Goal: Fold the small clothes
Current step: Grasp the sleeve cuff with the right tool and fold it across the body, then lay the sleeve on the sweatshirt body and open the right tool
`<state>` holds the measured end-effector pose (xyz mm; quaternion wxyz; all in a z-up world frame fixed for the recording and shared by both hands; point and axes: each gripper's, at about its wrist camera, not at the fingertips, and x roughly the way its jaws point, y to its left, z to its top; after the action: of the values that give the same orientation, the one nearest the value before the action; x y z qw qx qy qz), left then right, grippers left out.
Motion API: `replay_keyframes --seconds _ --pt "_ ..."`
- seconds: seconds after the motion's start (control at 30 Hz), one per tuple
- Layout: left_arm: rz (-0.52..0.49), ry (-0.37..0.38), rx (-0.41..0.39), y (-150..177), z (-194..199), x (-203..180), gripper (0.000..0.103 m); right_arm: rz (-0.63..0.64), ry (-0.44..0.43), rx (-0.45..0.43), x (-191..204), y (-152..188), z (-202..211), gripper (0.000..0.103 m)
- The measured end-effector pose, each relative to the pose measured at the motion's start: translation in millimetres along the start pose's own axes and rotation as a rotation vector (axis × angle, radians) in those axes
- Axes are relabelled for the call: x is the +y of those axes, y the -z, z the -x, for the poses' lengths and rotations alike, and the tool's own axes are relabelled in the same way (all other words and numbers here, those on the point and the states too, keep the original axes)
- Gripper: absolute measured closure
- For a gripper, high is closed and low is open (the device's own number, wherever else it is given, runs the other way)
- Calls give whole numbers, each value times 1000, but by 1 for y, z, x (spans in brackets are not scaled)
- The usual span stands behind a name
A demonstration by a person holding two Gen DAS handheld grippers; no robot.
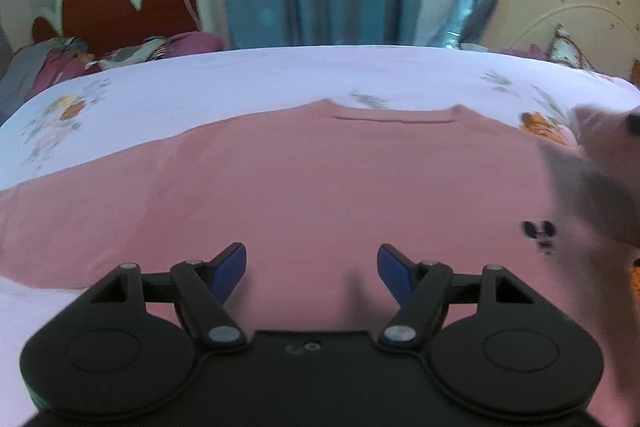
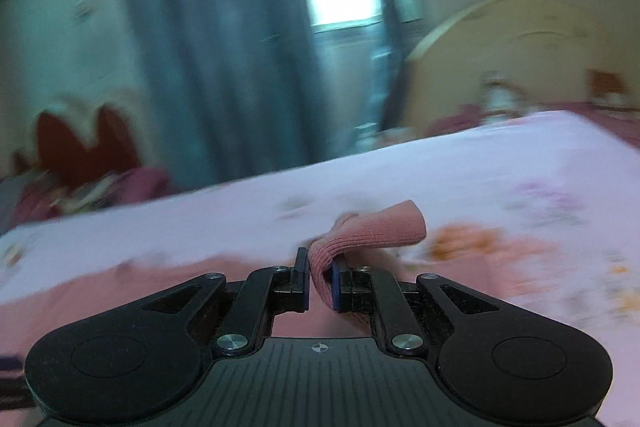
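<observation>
Right gripper (image 2: pixel 320 277) clenched on sleeve cuff (image 2: pixel 372 229); thin pinch risks slipping mid-fold. Left gripper (image 1: pixel 311 267) released above pink shirt (image 1: pixel 280 187), 6 o'clock; shirt unpinned, may drag.

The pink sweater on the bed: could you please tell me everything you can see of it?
The pink sweater is a soft knit lying spread flat on the floral bedsheet, its ribbed neckline at the far edge. A small dark mouse-head print marks one side. The right gripper is shut on a ribbed cuff, lifting that sleeve. The left gripper hangs open above the body.
</observation>
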<state>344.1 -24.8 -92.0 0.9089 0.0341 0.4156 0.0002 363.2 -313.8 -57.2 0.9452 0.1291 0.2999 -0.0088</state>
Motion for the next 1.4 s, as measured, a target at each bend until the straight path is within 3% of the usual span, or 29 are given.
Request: replay_keyframes --seconds 0.1,0.23,0.3,0.33,0.37,0.4,0.6,0.67,0.8,0.83,0.9,0.93,1.0,1.17,1.4 --pt "20 -16 3 1 -2 20 32 36 -89 92 55 25 -29 94" --pt "38 10 5 0 -7 34 32 76 -144 207 96 55 -54 93" --pt "46 46 11 -2 -10 34 28 91 -147 233 103 63 -56 82" --pt "47 68 13 -1 -11 33 28 83 -162 231 102 64 -54 61" --pt "46 88 15 -1 -12 30 27 72 -165 218 101 64 -50 50" --pt "41 122 20 -2 -14 24 27 66 -160 202 93 63 -43 50" --pt "62 348 123 -6 -43 -19 29 69 10 159 40 59 -7 50" --pt "90 387 142 -7 -54 -32 32 61 66 156 17 65 9 50" --pt "138 417 178 -7 -81 -53 48 51 166 162 -16 78 29 50" --pt "157 424 159 -6 -84 -54 50 44 185 169 -23 82 33 50" --pt "185 441 147 -6 -89 -58 70 18 211 184 -34 90 38 50" --pt "196 442 146 -6 -91 -60 73 4 223 190 -40 94 42 50" --pt "211 473 117 -6 -95 -62 95 -11 239 198 -46 100 46 50" --pt "222 488 59 -15 -87 -65 96 -16 283 211 -54 107 36 50" --pt "218 543 -169 -55 -29 -46 97 -59 281 192 -58 97 11 50"
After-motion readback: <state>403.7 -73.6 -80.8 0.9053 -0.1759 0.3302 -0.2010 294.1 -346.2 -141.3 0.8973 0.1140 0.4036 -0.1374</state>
